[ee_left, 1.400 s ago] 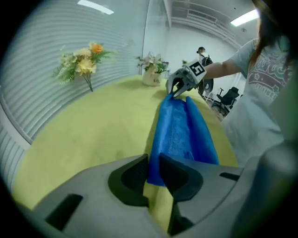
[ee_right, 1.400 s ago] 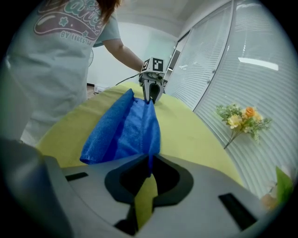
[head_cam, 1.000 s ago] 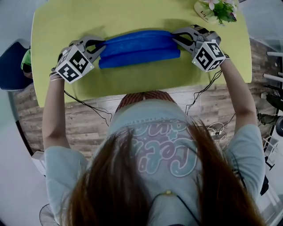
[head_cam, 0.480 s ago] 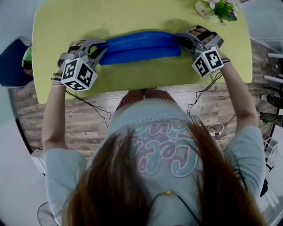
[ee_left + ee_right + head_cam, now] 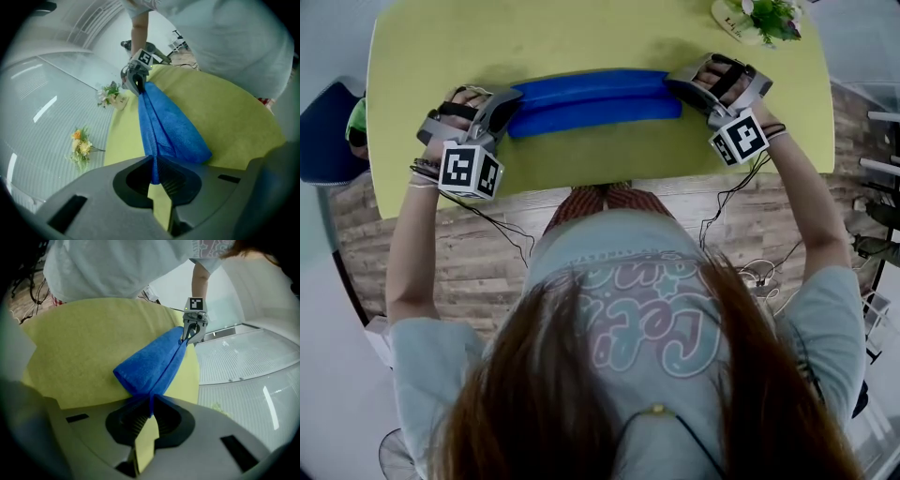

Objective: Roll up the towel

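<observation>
the left gripper [image 5: 510,97] and right gripper [image 5: 673,82] are pinching the part-rolled blue cloth towel [image 5: 591,97] ends in their fingers, and uneven wrist turning is likely risking a skewed, loose roll.

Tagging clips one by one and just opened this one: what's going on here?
A person at a yellow-green table holds a two-jaw gripper in each hand. The left gripper is shut on one end of a blue terry-cloth towel, the right gripper on the other. The towel lies across the table as a long, narrow bundle between them, so rolling looks well under way. A small flower arrangement sits at the far corner.
</observation>
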`<state>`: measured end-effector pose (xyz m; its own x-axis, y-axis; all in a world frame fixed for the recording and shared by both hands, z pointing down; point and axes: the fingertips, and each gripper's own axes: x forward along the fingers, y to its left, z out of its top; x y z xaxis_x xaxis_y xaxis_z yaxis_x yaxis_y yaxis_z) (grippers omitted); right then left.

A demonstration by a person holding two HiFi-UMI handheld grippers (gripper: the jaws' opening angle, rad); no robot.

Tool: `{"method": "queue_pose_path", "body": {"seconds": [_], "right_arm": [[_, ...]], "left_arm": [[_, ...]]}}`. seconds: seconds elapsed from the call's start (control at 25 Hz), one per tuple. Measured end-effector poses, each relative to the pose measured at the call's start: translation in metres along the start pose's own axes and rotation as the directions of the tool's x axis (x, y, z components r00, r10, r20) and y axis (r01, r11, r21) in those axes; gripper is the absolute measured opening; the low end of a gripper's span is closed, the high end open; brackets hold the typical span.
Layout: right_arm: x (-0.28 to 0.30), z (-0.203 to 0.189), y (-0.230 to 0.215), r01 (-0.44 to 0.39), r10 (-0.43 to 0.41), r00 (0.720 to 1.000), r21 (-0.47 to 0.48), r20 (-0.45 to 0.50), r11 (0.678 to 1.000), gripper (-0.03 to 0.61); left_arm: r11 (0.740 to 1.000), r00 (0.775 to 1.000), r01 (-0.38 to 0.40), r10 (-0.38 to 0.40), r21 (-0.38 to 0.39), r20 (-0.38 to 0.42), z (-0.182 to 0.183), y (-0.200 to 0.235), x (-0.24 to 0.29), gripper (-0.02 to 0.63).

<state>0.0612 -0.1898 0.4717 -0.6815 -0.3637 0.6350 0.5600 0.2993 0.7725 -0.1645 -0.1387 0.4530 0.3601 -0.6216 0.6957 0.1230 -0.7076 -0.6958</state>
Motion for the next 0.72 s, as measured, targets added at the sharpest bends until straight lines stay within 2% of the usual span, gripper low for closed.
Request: {"method": "queue_pose_path", "body": {"seconds": [0.08,0.2,0.32,0.4,0.56,0.72], "right_arm": [[0.000,0.002,0.003,-0.024,0.024,1.000,0.016,0.010,1.000,0.023],[0.001,0.001,0.005,-0.071,0.068,0.997,0.110,0.029,0.991,0.017],[0.001,0.000,0.002,-0.122,0.105,0.992,0.274,0.074,0.954,0.017],[0.000,-0.001,0.000,-0.145,0.120,0.988,0.342,0.094,0.928,0.029],[-0.004,-0.004,0.000,-0.142,0.122,0.989,0.353,0.078,0.925,0.062],[-0.011,-0.003,0.002,-0.119,0.111,0.993,0.364,0.043,0.924,0.117]], "left_arm": [[0.999,0.999,0.035,-0.035,0.015,-0.005,0.001,-0.007,0.001,0.025],[0.997,0.997,0.083,-0.083,-0.006,-0.010,0.001,-0.014,0.004,0.025],[0.988,0.992,0.124,-0.125,-0.094,-0.005,-0.001,-0.013,0.007,0.025],[0.976,0.989,0.145,-0.147,-0.163,0.004,-0.001,-0.012,0.007,0.025],[0.970,0.989,0.147,-0.150,-0.196,-0.004,-0.002,-0.010,0.004,0.029],[0.979,0.992,0.101,-0.113,-0.177,-0.063,-0.008,-0.004,-0.001,0.114]]}}
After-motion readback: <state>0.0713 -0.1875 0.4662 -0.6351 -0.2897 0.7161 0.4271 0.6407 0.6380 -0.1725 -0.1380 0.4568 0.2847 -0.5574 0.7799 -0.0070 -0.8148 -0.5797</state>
